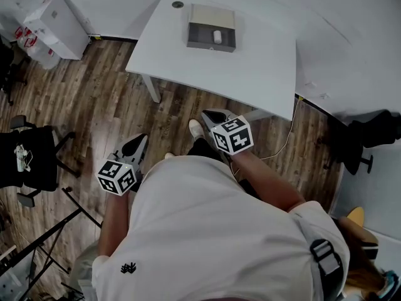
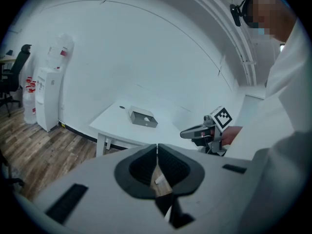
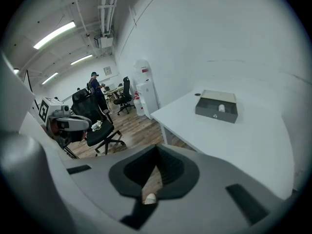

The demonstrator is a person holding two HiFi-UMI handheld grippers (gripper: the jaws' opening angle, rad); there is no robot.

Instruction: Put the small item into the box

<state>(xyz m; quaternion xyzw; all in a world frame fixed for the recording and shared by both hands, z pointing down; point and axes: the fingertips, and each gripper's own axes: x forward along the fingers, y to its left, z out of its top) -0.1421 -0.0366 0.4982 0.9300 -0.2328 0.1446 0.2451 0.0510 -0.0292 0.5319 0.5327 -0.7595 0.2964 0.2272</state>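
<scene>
A grey open box (image 1: 211,44) sits at the far side of the white table (image 1: 250,74), with a small white item (image 1: 217,36) lying inside it. The box also shows in the left gripper view (image 2: 143,121) and in the right gripper view (image 3: 216,113), where the item (image 3: 222,108) is inside. Both grippers hang low over the wooden floor, well short of the table. My left gripper (image 1: 139,140) is shut with nothing in it, its tips meeting (image 2: 157,152). My right gripper (image 1: 210,114) is shut and empty too (image 3: 156,152).
A water dispenser (image 1: 59,24) stands at the back left by the wall. A black office chair (image 1: 28,158) and dark stand legs (image 1: 44,234) are on the left. A cable (image 1: 289,130) runs down from the table's right corner. A dark bag (image 1: 373,130) lies right.
</scene>
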